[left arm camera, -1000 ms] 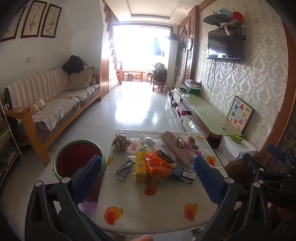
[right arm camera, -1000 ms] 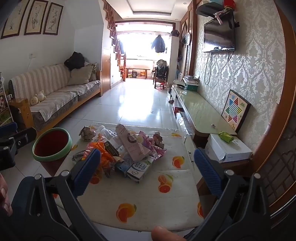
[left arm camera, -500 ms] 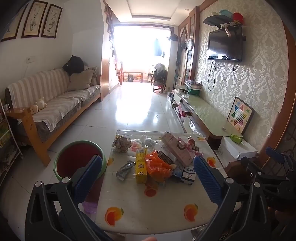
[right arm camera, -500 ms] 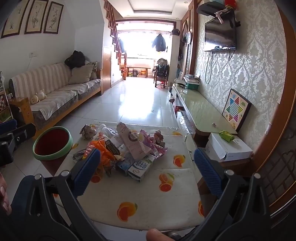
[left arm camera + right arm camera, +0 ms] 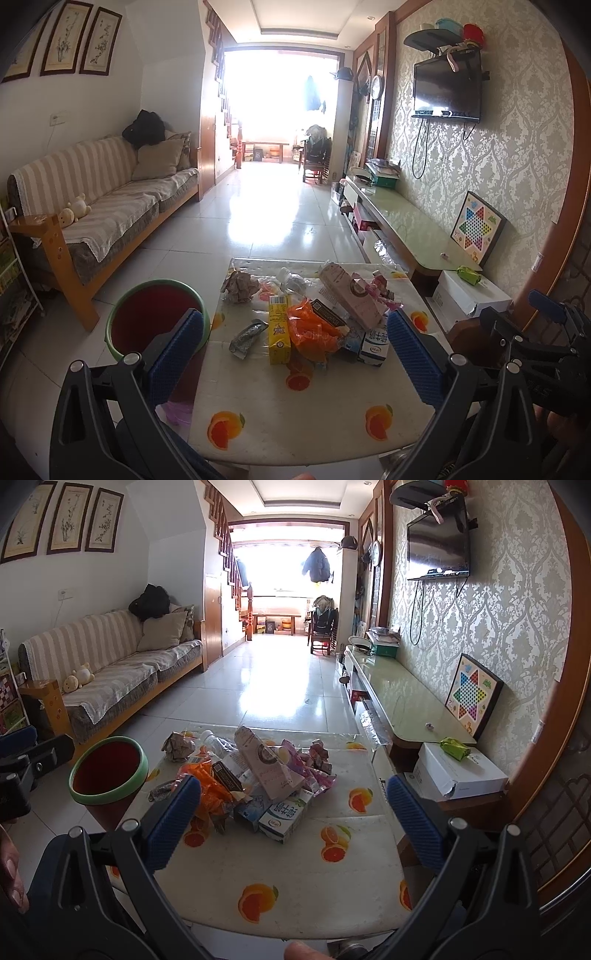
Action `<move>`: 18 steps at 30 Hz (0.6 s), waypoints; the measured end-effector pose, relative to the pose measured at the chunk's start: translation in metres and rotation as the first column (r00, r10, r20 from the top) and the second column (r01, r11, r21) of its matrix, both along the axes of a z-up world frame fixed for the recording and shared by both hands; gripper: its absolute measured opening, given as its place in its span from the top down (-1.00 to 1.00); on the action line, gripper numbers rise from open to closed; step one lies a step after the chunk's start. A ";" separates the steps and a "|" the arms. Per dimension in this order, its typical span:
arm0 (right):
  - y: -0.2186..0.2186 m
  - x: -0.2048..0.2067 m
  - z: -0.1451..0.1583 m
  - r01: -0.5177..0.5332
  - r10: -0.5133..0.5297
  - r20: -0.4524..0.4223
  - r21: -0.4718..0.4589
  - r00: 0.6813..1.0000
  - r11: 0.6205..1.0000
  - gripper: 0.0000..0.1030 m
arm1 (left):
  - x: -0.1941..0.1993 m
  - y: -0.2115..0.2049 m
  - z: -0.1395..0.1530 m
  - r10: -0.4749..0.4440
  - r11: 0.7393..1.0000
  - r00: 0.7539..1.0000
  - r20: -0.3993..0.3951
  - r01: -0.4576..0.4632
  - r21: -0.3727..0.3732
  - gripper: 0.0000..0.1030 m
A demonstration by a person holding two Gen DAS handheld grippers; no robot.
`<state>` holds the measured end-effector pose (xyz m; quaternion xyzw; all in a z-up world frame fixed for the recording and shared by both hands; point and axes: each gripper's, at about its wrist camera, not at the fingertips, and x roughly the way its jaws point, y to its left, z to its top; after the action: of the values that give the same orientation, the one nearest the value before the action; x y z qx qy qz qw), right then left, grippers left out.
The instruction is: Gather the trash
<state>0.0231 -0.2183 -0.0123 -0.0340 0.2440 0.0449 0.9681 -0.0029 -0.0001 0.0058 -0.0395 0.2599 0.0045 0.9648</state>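
Note:
A heap of trash lies mid-table: a yellow carton [image 5: 277, 328], an orange wrapper [image 5: 314, 330], a pink carton [image 5: 351, 301] [image 5: 267, 766], a white milk carton [image 5: 375, 341] [image 5: 284, 814], a crumpled paper ball [image 5: 240, 286] [image 5: 179, 746] and a silver wrapper [image 5: 247, 336]. A green-rimmed red bin [image 5: 157, 317] [image 5: 109, 770] stands on the floor left of the table. My left gripper [image 5: 291, 354] hangs open, short of the heap, holding nothing. My right gripper [image 5: 291, 814] is open too, nearer the milk carton, and empty.
The table [image 5: 295, 413] [image 5: 295, 871] has a white cloth with orange prints. A white box [image 5: 458, 770] sits on a low stand at the right by the long TV cabinet [image 5: 399, 698]. A striped sofa [image 5: 110, 199] runs along the left wall; tiled floor stretches beyond.
Both grippers have crept slightly forward toward the heap. Their jaws stay wide apart, and nothing on the table has moved.

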 end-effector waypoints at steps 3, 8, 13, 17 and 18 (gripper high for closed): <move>-0.001 0.001 0.000 0.001 -0.001 -0.003 -0.001 1.000 1.000 -0.93 | 0.000 -0.002 0.001 -0.003 1.000 1.000 0.000 0.003 0.000 -0.85; -0.002 0.003 0.000 0.002 -0.002 -0.010 0.007 1.000 1.000 -0.93 | -0.001 -0.002 0.000 -0.011 1.000 1.000 0.000 0.011 -0.003 -0.85; -0.002 0.003 0.001 0.002 -0.001 -0.017 0.010 1.000 1.000 -0.93 | -0.001 -0.001 -0.001 -0.012 1.000 1.000 -0.002 0.012 -0.001 -0.85; -0.002 0.003 0.000 0.006 -0.006 -0.016 0.008 1.000 1.000 -0.93 | -0.001 -0.002 -0.001 -0.011 1.000 1.000 -0.003 0.011 0.002 -0.85; -0.003 0.003 0.000 0.009 -0.009 -0.016 0.008 1.000 1.000 -0.93 | -0.001 -0.001 -0.001 -0.010 1.000 1.000 -0.003 0.010 0.001 -0.85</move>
<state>0.0258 -0.2208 -0.0122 -0.0289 0.2515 0.0420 0.9665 -0.0039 -0.0016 0.0046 -0.0377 0.2616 -0.0001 0.9644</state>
